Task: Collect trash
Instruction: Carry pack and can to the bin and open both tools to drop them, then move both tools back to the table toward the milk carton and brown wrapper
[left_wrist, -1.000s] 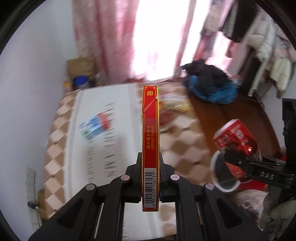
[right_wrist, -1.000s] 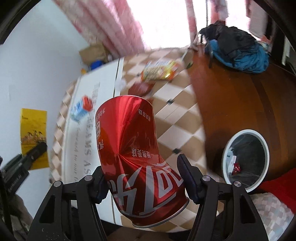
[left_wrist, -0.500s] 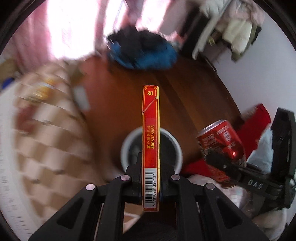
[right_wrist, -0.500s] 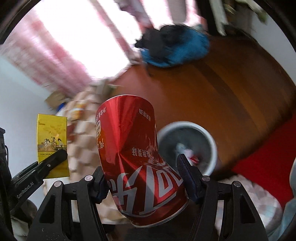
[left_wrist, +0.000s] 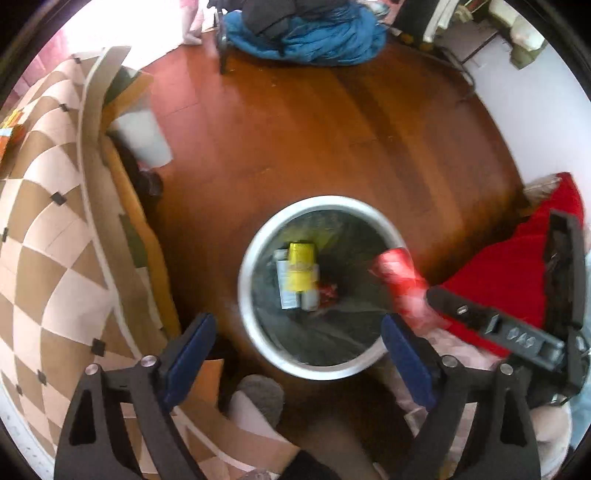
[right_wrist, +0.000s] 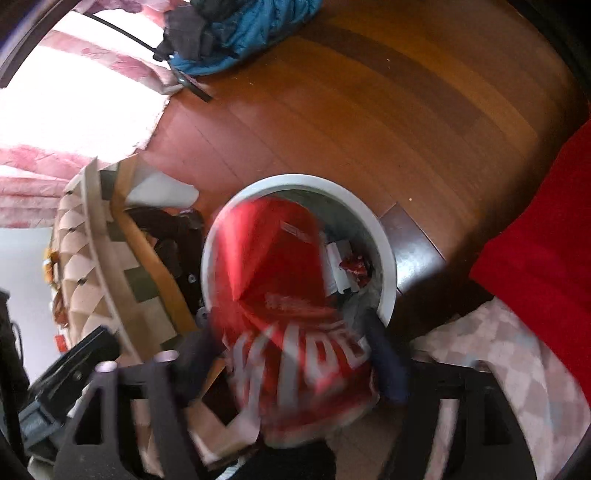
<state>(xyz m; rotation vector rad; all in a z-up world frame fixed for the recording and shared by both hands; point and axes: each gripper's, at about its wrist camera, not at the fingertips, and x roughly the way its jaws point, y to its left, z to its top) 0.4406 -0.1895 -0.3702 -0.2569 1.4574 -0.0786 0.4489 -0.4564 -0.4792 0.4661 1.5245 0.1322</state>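
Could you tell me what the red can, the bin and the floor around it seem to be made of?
The red can looks like thin glossy metal: it is creased and dented. The bin seems pale, smooth plastic or coated metal, lined with a crinkly dark film bag. The floor looks like varnished wood planks, with seams and sheen.
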